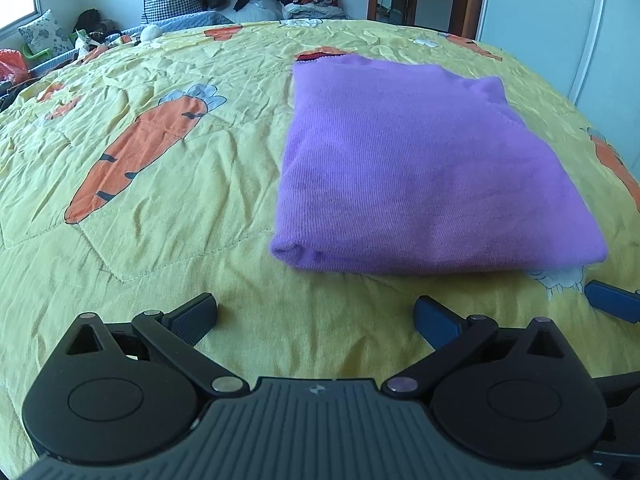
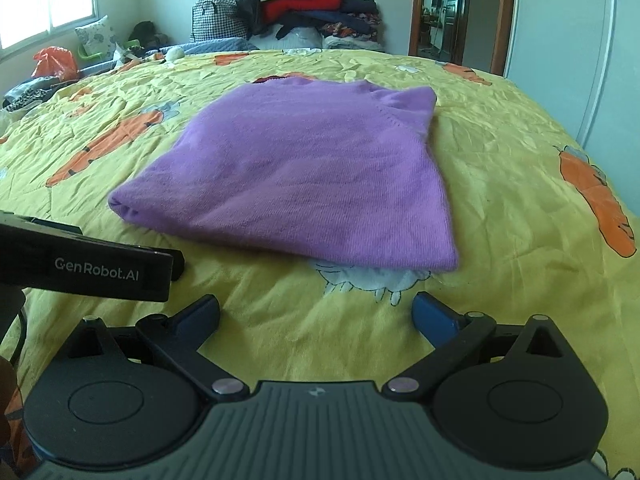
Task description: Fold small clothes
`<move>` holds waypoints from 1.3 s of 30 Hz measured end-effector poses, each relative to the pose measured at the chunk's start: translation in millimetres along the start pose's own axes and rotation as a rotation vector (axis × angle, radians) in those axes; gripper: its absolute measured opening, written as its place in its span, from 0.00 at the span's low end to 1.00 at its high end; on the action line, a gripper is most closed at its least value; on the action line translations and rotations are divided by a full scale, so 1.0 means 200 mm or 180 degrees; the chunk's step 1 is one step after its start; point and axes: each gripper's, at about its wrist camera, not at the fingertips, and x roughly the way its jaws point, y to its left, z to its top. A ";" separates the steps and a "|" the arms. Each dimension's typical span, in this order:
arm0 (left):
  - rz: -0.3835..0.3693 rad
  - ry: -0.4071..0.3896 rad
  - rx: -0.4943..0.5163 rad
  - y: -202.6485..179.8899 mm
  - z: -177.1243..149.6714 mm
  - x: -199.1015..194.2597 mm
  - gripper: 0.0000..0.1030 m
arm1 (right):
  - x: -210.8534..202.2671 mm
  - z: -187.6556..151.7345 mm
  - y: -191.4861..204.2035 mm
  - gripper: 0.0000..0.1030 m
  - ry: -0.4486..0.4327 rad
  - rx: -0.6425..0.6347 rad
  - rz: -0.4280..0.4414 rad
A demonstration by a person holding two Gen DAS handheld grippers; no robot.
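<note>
The purple garment (image 2: 304, 168) is a fine ribbed knit, matt and soft-looking. The yellow quilt (image 1: 168, 264) beneath is thin printed cloth, crinkled, with stitched seams. The left gripper (image 1: 316, 316) and right gripper (image 2: 316, 314) are matt black plastic with ribbed grey housings, shiny metal pivot pins and textured blue pads (image 2: 434, 316). The door frame (image 2: 416, 8) looks like varnished wood.

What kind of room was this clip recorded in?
Most likely a home bedroom: a bed under a yellow carrot-print quilt, a heap of clothes and bags against the far wall, and a doorway.
</note>
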 end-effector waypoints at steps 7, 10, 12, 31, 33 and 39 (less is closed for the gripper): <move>-0.0011 -0.0018 0.0012 0.00 0.00 0.00 1.00 | 0.01 0.00 -0.01 1.00 -0.0008 0.0033 -0.0053; -0.0016 -0.0020 0.0016 0.00 0.00 0.00 1.00 | 0.00 0.00 0.00 1.00 -0.0023 0.0046 -0.0063; -0.0015 -0.0023 0.0017 0.00 0.00 0.00 1.00 | 0.00 0.00 0.00 1.00 -0.0026 0.0049 -0.0061; -0.0016 -0.0027 0.0019 0.00 0.00 0.00 1.00 | 0.00 -0.01 0.00 1.00 -0.0026 0.0048 -0.0060; -0.0016 -0.0027 0.0020 0.00 0.00 0.00 1.00 | 0.00 -0.01 0.00 1.00 -0.0026 0.0048 -0.0060; -0.0016 -0.0027 0.0019 0.00 0.00 0.00 1.00 | 0.00 -0.01 0.00 1.00 -0.0027 0.0048 -0.0059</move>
